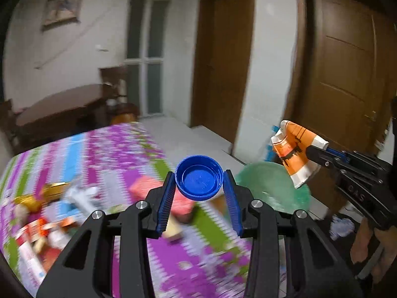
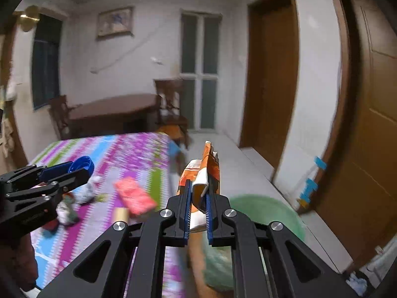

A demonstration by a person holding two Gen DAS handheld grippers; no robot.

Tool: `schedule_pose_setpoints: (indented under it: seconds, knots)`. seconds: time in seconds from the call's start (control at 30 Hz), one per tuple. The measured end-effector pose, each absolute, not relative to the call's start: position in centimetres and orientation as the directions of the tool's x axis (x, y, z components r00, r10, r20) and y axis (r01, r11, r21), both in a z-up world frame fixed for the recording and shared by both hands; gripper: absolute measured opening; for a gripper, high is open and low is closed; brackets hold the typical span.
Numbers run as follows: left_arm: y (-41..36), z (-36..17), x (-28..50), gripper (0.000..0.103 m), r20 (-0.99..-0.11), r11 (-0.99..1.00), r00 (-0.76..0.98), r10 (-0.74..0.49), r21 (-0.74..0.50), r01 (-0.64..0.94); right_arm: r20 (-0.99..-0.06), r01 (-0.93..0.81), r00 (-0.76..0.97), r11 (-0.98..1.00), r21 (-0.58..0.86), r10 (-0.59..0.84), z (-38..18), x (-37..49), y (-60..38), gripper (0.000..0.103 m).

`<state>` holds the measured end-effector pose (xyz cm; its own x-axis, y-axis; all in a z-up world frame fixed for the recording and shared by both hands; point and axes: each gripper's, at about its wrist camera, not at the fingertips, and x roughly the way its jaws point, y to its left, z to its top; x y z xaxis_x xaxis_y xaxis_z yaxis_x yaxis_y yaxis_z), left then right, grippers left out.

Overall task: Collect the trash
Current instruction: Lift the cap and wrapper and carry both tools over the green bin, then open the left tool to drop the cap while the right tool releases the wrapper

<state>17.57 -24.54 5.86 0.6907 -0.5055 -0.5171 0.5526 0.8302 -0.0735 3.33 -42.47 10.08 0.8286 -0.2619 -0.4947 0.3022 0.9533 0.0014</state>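
My left gripper (image 1: 199, 177) is shut on a blue bottle cap (image 1: 199, 177) and holds it above the table's right edge; the cap's open side faces the camera. It also shows in the right wrist view (image 2: 82, 165) at the left. My right gripper (image 2: 198, 186) is shut on a crushed orange and white paper cup (image 2: 206, 171), held above a green bin (image 2: 268, 208). The cup also shows in the left wrist view (image 1: 295, 154), above the bin (image 1: 270, 186). More trash lies on the table: a red packet (image 2: 135, 195) and crumpled wrappers (image 2: 85, 192).
The table wears a purple, green and blue patterned cloth (image 1: 119, 149). A dark wooden table and chairs (image 2: 114, 111) stand behind it. Brown doors (image 1: 342, 69) are on the right wall. Crumpled paper (image 1: 341, 226) lies on the floor by the bin.
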Motion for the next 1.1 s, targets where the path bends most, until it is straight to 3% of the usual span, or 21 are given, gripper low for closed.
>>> schedule_pose_setpoints:
  seconds: [0.17,0.43,0.6,0.93,0.97,1.1]
  knots:
    - [-31.8,3.7,20.3,0.038,-0.609,0.756,0.563,-0.558,-0.094,0.648,-0.598,0.363,0.751,0.931,0.02,-0.28,8.3,3.9,-49.9,0.011]
    - [-40.6,-1.6,24.3,0.038,-0.741,0.709,0.406,-0.534,-0.132,0.692,-0.765,0.399,0.602,0.916,0.041,-0.228,2.2,6.6,-58.4,0.011]
    - [-43.3,-4.4,26.7,0.038,-0.795,0.719,0.355,-0.491,-0.14,0.681,-0.806,0.404,0.555,0.914,0.044,-0.207,-1.8,8.2,-59.7,0.011]
    - [-44.9,-6.8,27.9,0.039,-0.82,0.717,0.307,-0.484,-0.169,0.677,-0.826,0.409,0.538,0.909,0.08,-0.169,-5.6,10.2,-61.0,0.011]
    - [-45.0,-6.7,27.8,0.04,-0.821,0.715,0.302,-0.485,-0.174,0.677,-0.825,0.409,0.539,0.909,0.081,-0.169,-5.7,10.3,-61.1,0.011]
    - [-45.0,-6.6,27.9,0.066,-0.82,0.718,0.302,-0.487,-0.178,0.673,-0.826,0.407,0.545,0.907,0.109,-0.146,-6.0,10.5,-61.6,0.014]
